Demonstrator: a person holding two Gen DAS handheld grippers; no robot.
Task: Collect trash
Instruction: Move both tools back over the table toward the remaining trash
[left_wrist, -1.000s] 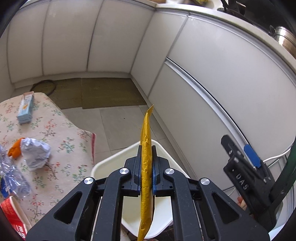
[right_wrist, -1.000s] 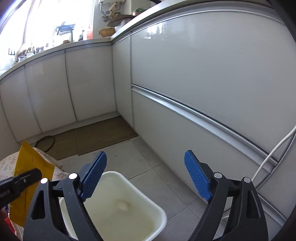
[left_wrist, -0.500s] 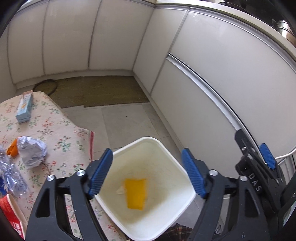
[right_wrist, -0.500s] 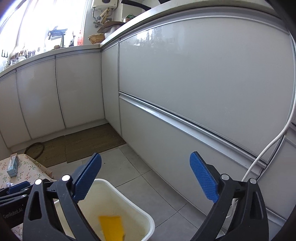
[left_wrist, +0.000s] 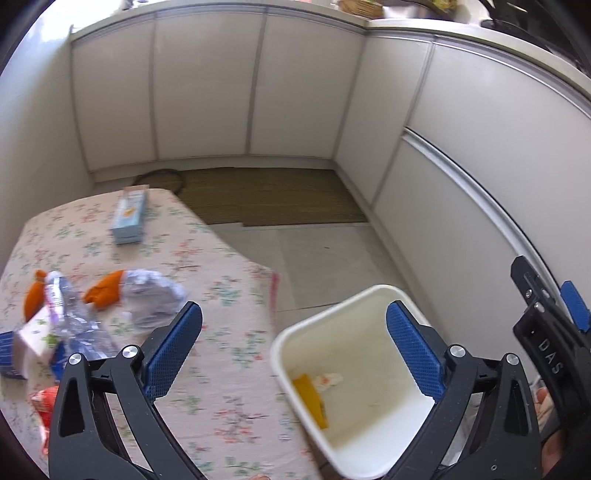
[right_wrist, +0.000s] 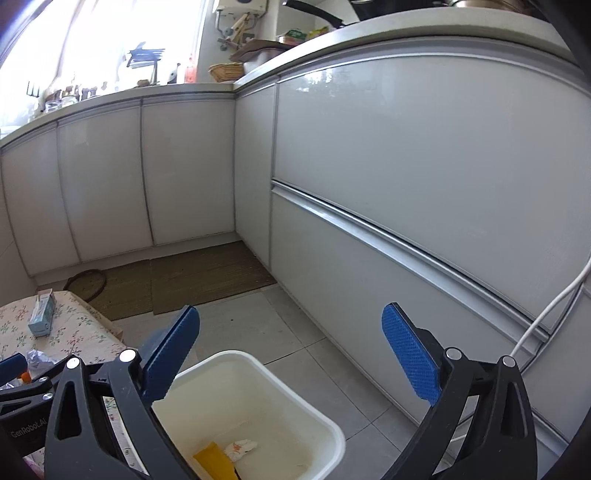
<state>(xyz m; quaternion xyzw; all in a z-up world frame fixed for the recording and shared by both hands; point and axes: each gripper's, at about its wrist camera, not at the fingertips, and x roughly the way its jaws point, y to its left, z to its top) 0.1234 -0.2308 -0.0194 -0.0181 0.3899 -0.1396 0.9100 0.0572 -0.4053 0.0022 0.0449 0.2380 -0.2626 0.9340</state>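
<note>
A yellow wrapper (left_wrist: 309, 398) lies in the white bin (left_wrist: 332, 321) on the floor beside the cloth-covered counter (left_wrist: 221, 369). The left gripper (left_wrist: 291, 350) and right gripper (right_wrist: 290, 354), jaws opening, hold nothing. Only the left view shows the crumpled bottle (left_wrist: 70, 325) and foil (left_wrist: 151, 295); only the right shows the white cable (right_wrist: 554, 302).

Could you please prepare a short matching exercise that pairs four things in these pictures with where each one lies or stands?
Things:
1. yellow wrapper
2. light blue carton
3. white bin
4. brown mat

Places:
a. on the floor along the cabinets
b. at the far end of the flowered tablecloth
c. inside the bin
d. on the tiles beside the table

Pairs: 1-c, 2-b, 3-d, 4-a
</note>
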